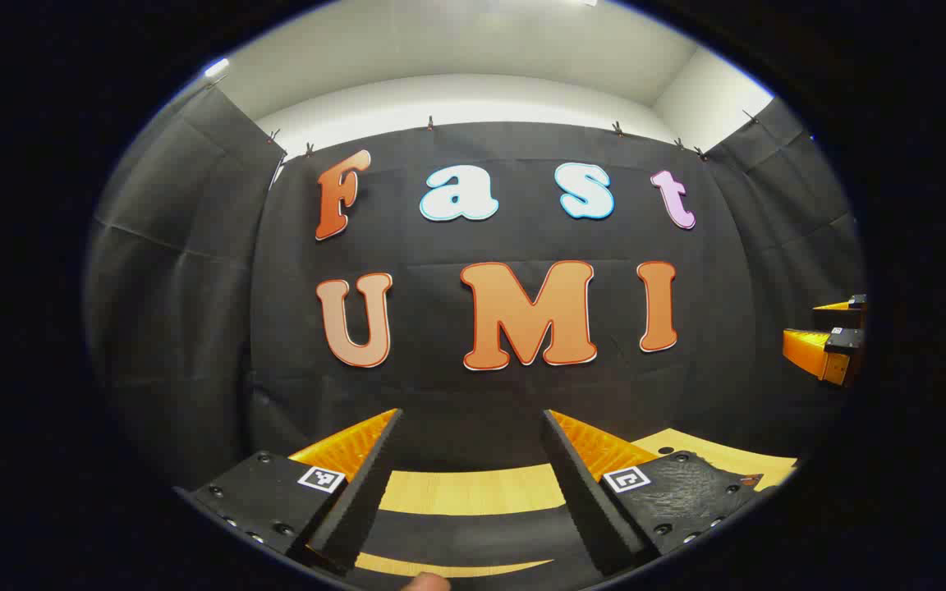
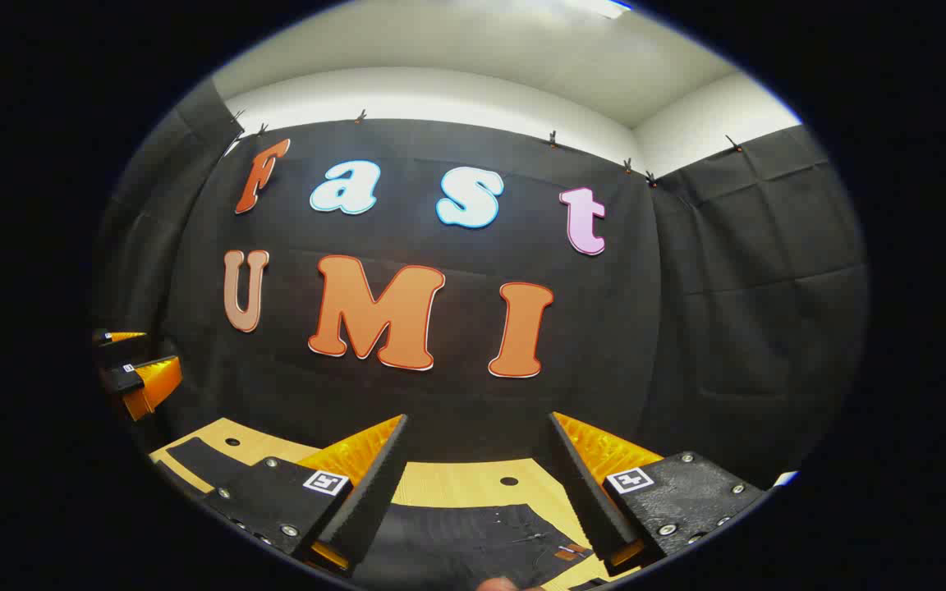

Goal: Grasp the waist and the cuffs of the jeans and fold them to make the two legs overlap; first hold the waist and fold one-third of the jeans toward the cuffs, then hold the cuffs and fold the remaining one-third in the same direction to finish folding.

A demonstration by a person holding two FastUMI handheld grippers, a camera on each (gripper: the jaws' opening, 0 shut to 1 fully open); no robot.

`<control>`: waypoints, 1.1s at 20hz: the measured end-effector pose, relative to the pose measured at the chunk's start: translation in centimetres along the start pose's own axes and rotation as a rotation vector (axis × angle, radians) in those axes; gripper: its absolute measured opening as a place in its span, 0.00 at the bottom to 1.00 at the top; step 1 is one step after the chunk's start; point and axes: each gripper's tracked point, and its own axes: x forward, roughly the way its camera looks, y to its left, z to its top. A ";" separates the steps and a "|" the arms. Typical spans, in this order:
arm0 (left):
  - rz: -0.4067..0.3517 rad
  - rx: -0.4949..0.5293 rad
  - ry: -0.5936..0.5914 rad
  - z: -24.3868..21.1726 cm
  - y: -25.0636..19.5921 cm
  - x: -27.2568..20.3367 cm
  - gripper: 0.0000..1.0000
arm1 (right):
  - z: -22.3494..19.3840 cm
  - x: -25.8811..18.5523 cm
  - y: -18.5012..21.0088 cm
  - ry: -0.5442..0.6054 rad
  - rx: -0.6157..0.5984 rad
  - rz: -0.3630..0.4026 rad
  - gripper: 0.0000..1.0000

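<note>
At the bottom of the left gripper view, the left gripper is seen with its two black-padded fingers spread wide apart, nothing held between them. Below and between them, a wooden table is shown, crossed by a dark band of fabric, taken to be the jeans. At the right edge of that view, the right gripper is recorded, raised, well apart from the table.

At the bottom of the right gripper view, the fingers of the right gripper are likewise held apart and empty. The jeans are laid flat on the table beneath them, dark denim with a small brown patch. The left gripper is noted at the left edge.
</note>
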 end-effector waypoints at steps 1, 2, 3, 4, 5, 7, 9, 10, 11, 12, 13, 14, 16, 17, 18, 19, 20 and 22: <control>0.006 0.001 -0.001 -0.5 0.1 0.1 0.99 | -0.3 0.1 0.4 0.006 0.001 0.014 0.98; 0.013 -0.001 -0.004 -0.6 0.3 0.1 0.99 | -0.6 0.3 1.1 0.012 -0.004 0.039 1.00; 0.024 0.001 -0.007 -1.0 0.0 0.1 0.98 | -1.0 0.5 1.2 0.016 -0.025 0.050 0.98; 0.040 0.000 -0.006 -1.2 0.0 0.3 0.98 | -1.2 0.7 1.1 0.013 -0.042 0.056 0.98; 0.059 0.002 0.000 -1.3 0.0 0.3 0.99 | -1.3 0.8 1.0 0.013 -0.043 0.059 0.98; 0.081 0.001 0.035 -1.9 -0.4 0.5 0.99 | -1.7 1.3 1.5 0.022 -0.013 0.085 1.00; 0.111 0.009 0.021 -1.5 0.0 0.8 1.00 | -2.4 2.8 1.5 0.039 -0.011 0.088 1.00; 0.124 -0.002 0.012 -1.4 0.2 1.2 1.00 | -2.8 3.4 1.6 0.043 -0.018 0.082 0.98; 0.132 -0.004 0.023 -1.8 0.1 1.6 0.99 | -2.7 3.7 1.9 0.035 -0.009 0.093 0.99; 0.141 0.000 0.032 -2.2 0.2 1.8 1.00 | -3.0 3.8 2.1 0.036 0.000 0.098 1.00; 0.142 0.001 0.038 -2.4 0.0 1.8 1.00 | -3.4 3.9 2.0 0.049 0.006 0.100 1.00; 0.146 0.000 0.043 -2.5 0.1 2.0 1.00 | -3.8 4.0 2.0 0.055 0.007 0.107 1.00; 0.161 0.007 0.059 -3.1 0.6 2.3 0.99 | -4.6 4.4 1.3 0.073 -0.007 0.098 1.00; 0.169 0.010 0.067 -3.3 0.9 2.3 0.99 | -5.0 4.7 1.0 0.084 -0.008 0.090 0.94; 0.178 0.013 0.075 -3.6 1.2 2.4 1.00 | -5.4 4.8 0.6 0.094 -0.004 0.086 0.94; 0.189 0.016 0.082 -3.7 1.7 2.5 1.00 | -5.8 5.0 0.3 0.105 0.001 0.082 0.98; 0.199 0.018 0.085 -3.8 2.0 2.4 1.00 | -6.2 5.2 -0.1 0.117 0.005 0.079 0.98; 0.219 0.030 0.096 -3.9 2.8 2.0 1.00 | -7.0 5.6 -1.1 0.140 0.000 0.067 0.98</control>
